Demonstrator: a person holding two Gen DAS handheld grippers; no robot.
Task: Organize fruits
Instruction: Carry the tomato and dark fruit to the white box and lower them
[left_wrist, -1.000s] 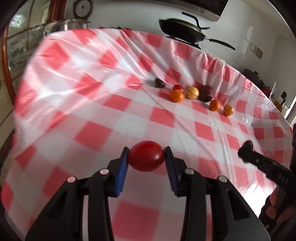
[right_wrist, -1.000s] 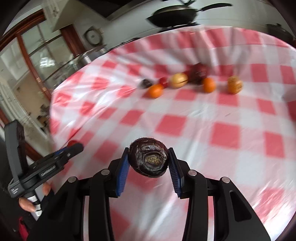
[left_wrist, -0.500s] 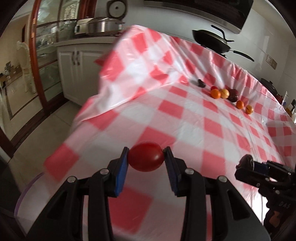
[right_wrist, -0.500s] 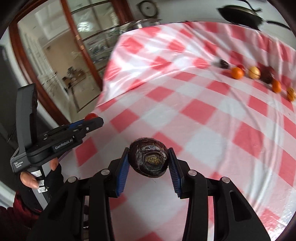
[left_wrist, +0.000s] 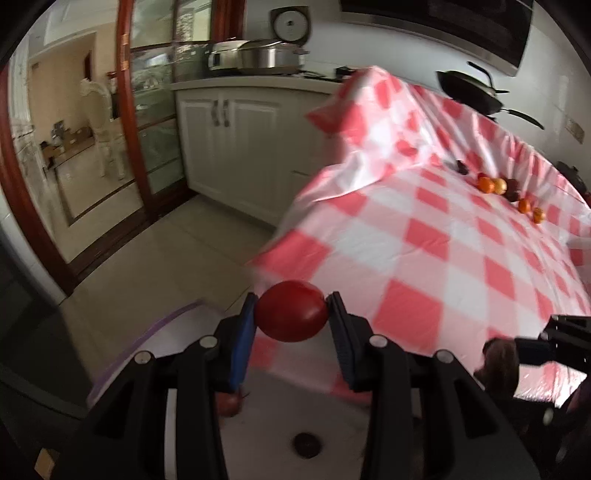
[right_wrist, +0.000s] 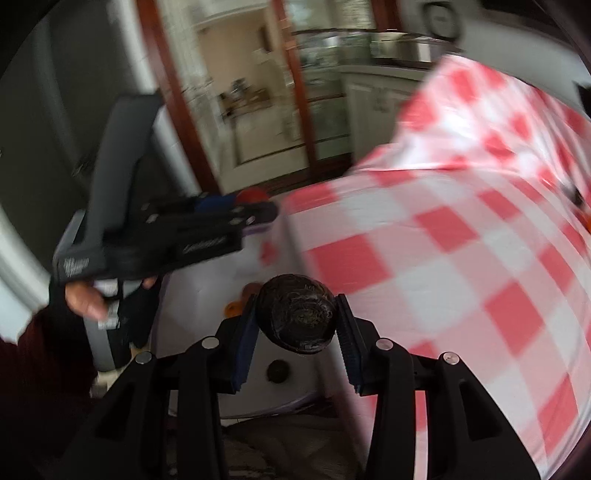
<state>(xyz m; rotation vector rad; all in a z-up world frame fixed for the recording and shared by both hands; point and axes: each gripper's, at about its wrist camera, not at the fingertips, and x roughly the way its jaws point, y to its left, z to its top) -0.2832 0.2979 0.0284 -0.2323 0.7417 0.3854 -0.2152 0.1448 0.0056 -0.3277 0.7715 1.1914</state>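
1. In the left wrist view the left gripper (left_wrist: 291, 314) sits at lower centre of the frame, its blue-padded fingers (left_wrist: 242, 341) pinching a smooth red tomato (left_wrist: 291, 312) from both sides.
2. That tomato hangs above the near edge of the worktop (left_wrist: 424, 236), which is covered by a red-and-white checked cloth filling the right half of the frame.
3. Below the left gripper lies a white container (left_wrist: 258, 417) with a purple rim; a small reddish fruit (left_wrist: 229, 403) lies in it by the left finger, and a dark round fruit (left_wrist: 306, 445) lies at bottom centre.
4. Far back on the cloth, at upper right, a short row of fruits (left_wrist: 508, 190) lies close together: orange, yellow and dark ones.
5. In the right wrist view the right gripper (right_wrist: 295, 321) sits at lower centre, its fingers (right_wrist: 349, 349) clamped on a dark wrinkled fruit (right_wrist: 297, 317), possibly a passion fruit, though blur makes that uncertain.
6. This dark fruit hangs over the same white container, just left of the worktop edge; another small dark fruit (right_wrist: 277, 370) lies in the container beneath it, and something orange (right_wrist: 234, 308) peeks out beside the left finger.
7. At left of the right wrist view, the person's hand (right_wrist: 86, 301) grips the handle of the left gripper, whose tip shows the red tomato at centre left.
8. In the left wrist view the right gripper's tip enters from the lower right edge, bearing the dark fruit.
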